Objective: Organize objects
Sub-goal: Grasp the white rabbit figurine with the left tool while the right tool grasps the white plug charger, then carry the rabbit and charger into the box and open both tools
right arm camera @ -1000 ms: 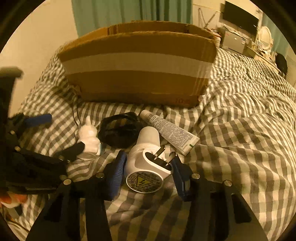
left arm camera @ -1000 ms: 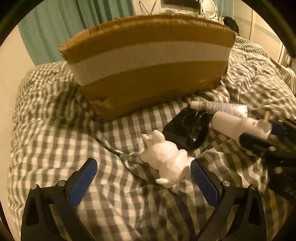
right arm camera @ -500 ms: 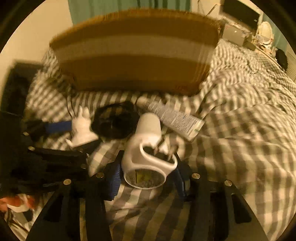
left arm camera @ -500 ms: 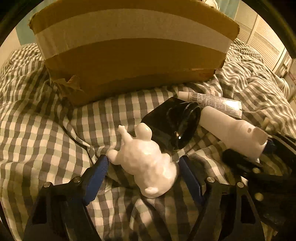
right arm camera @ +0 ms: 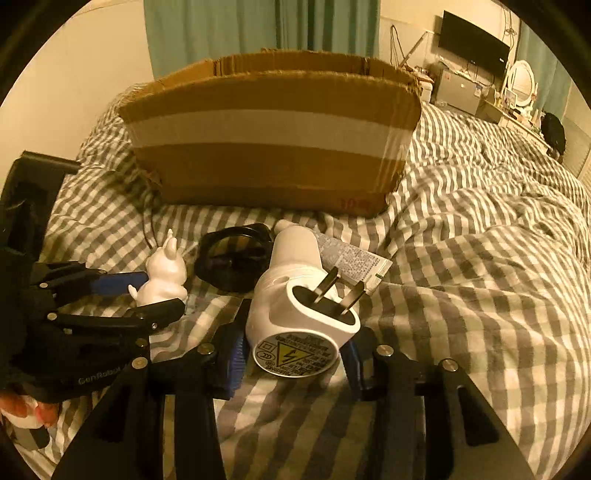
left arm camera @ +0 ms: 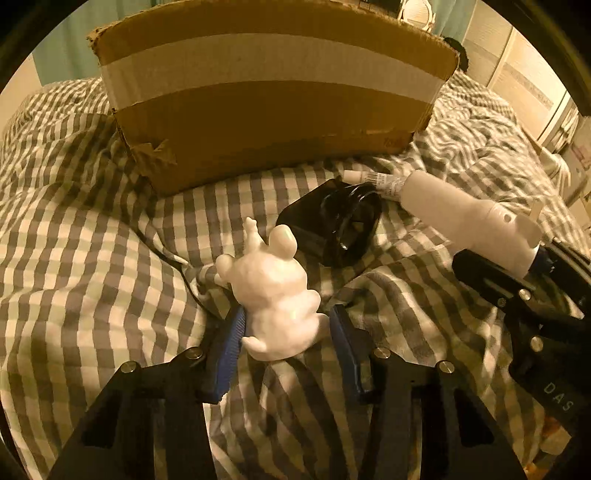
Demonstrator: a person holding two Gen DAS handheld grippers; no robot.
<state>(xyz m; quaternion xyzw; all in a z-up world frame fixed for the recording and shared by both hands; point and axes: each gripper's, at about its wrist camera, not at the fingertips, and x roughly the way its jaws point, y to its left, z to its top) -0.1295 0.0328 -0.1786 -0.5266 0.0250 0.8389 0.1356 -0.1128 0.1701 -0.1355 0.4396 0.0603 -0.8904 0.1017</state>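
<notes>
My left gripper (left arm camera: pixel 286 343) is shut on a white rabbit figurine (left arm camera: pixel 275 291), held just above the checked bedspread; both show at the left of the right wrist view, figurine (right arm camera: pixel 162 273). My right gripper (right arm camera: pixel 295 354) is shut on a white plug-in device (right arm camera: pixel 299 295) with two metal prongs, lifted off the bed; it shows at the right of the left wrist view (left arm camera: pixel 469 221). A black round object (left arm camera: pixel 340 229) and a white tube (right arm camera: pixel 351 258) lie between them. An open cardboard box (left arm camera: pixel 266 92) with a white tape band stands behind.
The checked duvet (right arm camera: pixel 480 258) is rumpled and stretches away to the right. A thin black cable (left arm camera: pixel 162 251) runs across it by the figurine. Teal curtains (right arm camera: pixel 258 29), a TV (right arm camera: pixel 472 40) and shelves stand behind the bed.
My left gripper moved in around the rabbit figurine and closed on it. My right gripper raised the white plug-in device off the bed.
</notes>
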